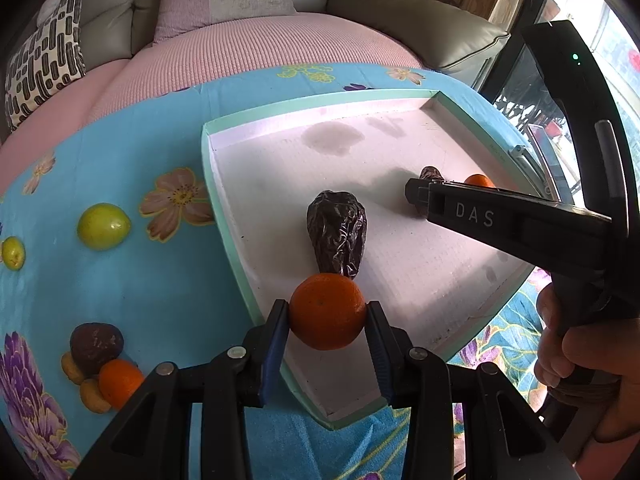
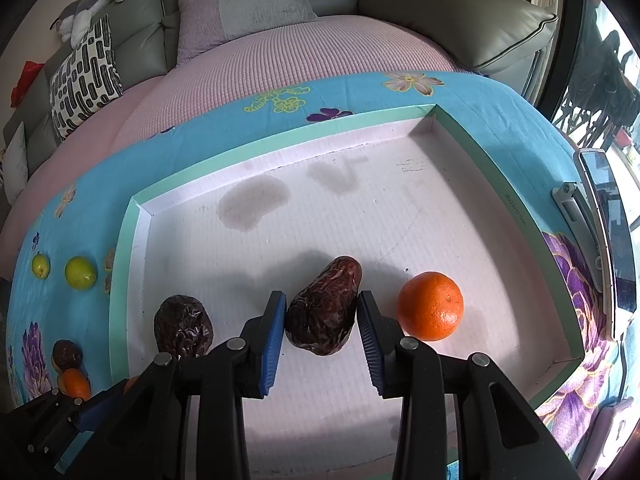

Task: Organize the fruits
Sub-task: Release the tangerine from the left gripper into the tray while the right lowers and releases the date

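Note:
In the left wrist view my left gripper (image 1: 326,308) is shut on an orange mandarin (image 1: 326,316), held just above the near left rim of the white tray (image 1: 226,216) with its mint-green edge. A wrinkled dark date (image 1: 338,236) lies in the tray right behind it. In the right wrist view my right gripper (image 2: 321,298) grips a second date (image 2: 324,308) low over the tray (image 2: 120,280) floor, both blue pads (image 2: 276,320) against its sides. Another mandarin (image 2: 431,306) rests to its right, and the first date (image 2: 183,330) to its left.
On the blue flowered cloth left of the tray lie two green fruits (image 1: 103,226) (image 1: 13,253) and a small heap with a dark date (image 1: 96,344) and a mandarin (image 1: 120,382). A person's hand (image 1: 580,364) holds the right gripper's handle. A grey sofa with cushions (image 2: 248,4) stands behind.

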